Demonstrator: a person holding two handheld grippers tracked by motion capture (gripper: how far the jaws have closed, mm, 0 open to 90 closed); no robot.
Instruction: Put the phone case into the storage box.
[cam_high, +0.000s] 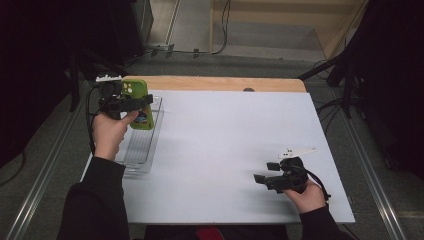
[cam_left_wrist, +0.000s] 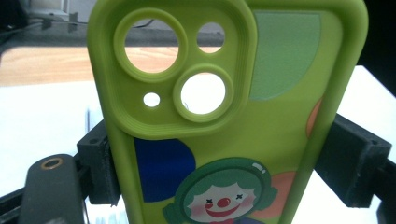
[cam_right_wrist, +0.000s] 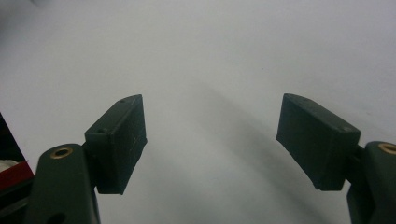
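Observation:
A lime-green phone case (cam_high: 138, 102) with camera cut-outs and a clown picture is held upright above the clear tray (cam_high: 141, 150) at the table's left. My left gripper (cam_high: 131, 104) is shut on it, its jaws pressing both long edges of the phone case (cam_left_wrist: 224, 116). At the front right of the white table, my right gripper (cam_high: 264, 172) rests low, open. Its fingers (cam_right_wrist: 116, 140) stand wide apart with bare white tabletop between them.
The white sheet (cam_high: 225, 145) covers most of a wooden table whose far edge (cam_high: 225, 83) shows. Cables and dark equipment lie on the floor beyond. The clear tray sits along the table's left edge.

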